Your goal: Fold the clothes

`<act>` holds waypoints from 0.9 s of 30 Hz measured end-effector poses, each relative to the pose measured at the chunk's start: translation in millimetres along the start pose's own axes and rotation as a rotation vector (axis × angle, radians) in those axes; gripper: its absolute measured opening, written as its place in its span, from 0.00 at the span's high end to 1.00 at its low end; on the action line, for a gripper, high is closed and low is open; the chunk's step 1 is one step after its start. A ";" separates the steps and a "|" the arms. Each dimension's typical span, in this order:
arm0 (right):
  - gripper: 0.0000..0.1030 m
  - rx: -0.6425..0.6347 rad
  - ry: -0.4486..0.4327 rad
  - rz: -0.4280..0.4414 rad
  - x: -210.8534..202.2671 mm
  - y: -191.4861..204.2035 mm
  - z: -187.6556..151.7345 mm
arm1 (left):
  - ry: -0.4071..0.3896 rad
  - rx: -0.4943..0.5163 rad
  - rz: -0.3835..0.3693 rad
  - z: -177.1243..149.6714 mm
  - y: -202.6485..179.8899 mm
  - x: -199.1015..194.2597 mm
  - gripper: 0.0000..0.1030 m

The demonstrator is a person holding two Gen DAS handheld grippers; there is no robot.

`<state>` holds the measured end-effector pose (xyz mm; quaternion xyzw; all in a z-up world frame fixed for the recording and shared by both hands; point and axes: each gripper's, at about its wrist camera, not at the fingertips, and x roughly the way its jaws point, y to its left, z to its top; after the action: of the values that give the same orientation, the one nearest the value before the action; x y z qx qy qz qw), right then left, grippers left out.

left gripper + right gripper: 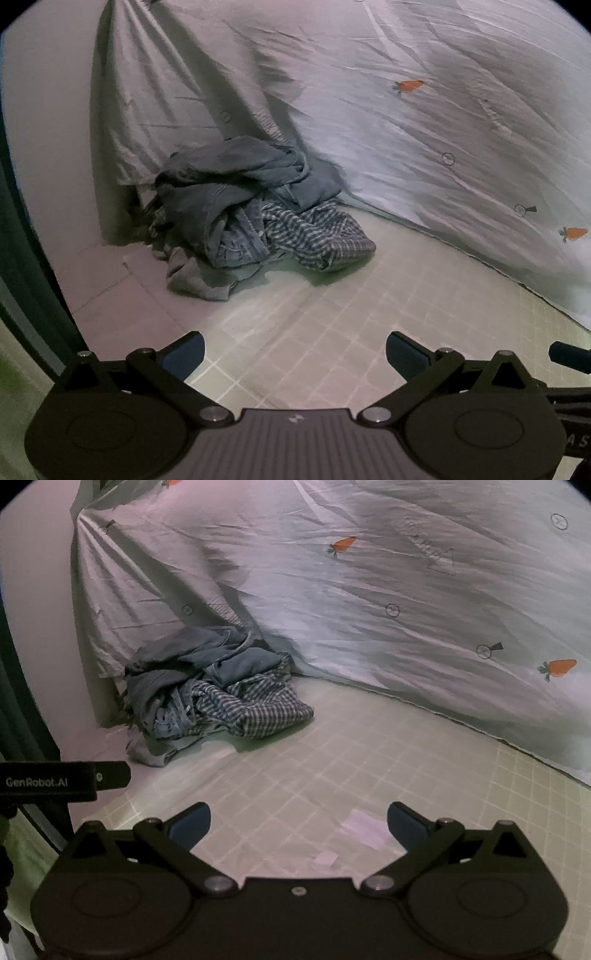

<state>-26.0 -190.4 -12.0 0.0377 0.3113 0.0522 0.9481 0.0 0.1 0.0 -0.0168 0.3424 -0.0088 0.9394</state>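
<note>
Two grippers, left gripper (295, 354) and right gripper (298, 825), jaws spread wide, nothing between them. Crumpled clothes pile (251, 214) lies on checked sheet (369, 332), touching the quilt (406, 129).

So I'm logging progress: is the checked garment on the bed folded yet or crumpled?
Crumpled. The checked garment lies bunched in a heap with grey-blue clothes against the quilt, no flat layers or straight edges.

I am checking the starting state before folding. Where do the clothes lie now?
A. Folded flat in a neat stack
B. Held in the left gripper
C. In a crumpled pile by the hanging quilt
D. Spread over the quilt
C: the clothes lie bunched on the checked sheet, against the quilt.
</note>
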 end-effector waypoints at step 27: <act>0.00 0.000 0.015 0.012 -7.3 -17.3 4.4 | 0.010 0.032 0.001 -1.5 0.3 -3.2 0.00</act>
<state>-27.9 -208.6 -6.0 0.0392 0.3180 0.0579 0.9455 -3.3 0.4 0.9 -0.0017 0.3468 -0.0141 0.9378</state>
